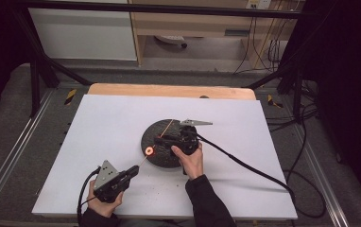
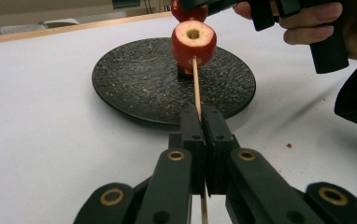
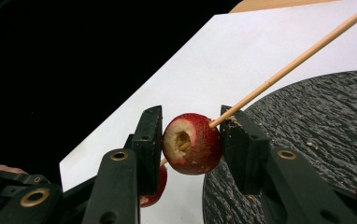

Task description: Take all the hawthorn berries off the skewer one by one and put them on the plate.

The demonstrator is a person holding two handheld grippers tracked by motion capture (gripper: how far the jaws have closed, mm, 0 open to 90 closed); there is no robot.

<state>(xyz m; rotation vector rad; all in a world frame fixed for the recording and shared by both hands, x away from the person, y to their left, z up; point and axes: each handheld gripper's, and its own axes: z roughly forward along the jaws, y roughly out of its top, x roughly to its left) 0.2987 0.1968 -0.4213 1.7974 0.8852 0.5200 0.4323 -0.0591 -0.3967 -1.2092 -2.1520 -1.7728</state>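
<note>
Left gripper [image 2: 203,122], closest to cam in its own view, is clenched on a wooden skewer [image 2: 196,84] w/ a cored red fruit [image 2: 193,43] threaded on it over the black plate [image 2: 134,84]. Right gripper [image 3: 191,135] grasps that fruit, pads on both sides. Right gripper view alone shows a second red piece [image 3: 154,189] lower on the stick; high view shows the white table [image 1: 103,127].
</note>
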